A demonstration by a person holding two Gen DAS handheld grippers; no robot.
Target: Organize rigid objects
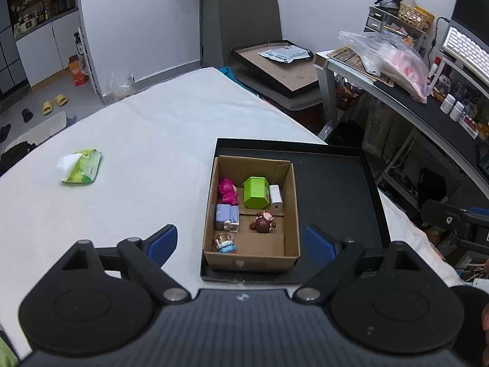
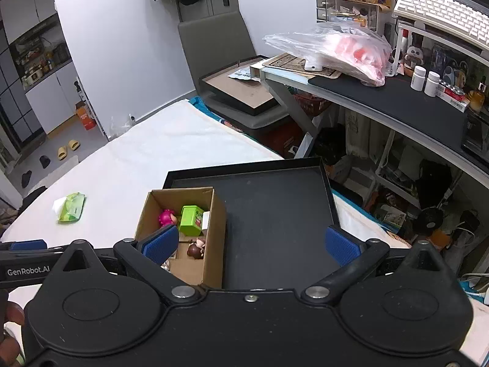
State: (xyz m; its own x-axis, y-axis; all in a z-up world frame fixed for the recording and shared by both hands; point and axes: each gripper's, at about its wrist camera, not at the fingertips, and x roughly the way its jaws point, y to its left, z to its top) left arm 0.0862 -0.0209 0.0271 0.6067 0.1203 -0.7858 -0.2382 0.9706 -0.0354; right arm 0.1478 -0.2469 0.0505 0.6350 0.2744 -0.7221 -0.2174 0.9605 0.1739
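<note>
A cardboard box stands in the left part of a black tray on the white table. In it lie a pink figure, a green hexagonal tin, a white charger, a purple block, a brown figure and a small blue-and-white figure. My left gripper hovers above the box's near end, open wide, holding nothing. My right gripper is open and empty over the tray, right of the box.
A green wipes pack lies on the table to the left. Beyond the tray's far right corner the table ends. A cluttered desk with a plastic bag stands right. A chair holds a black frame.
</note>
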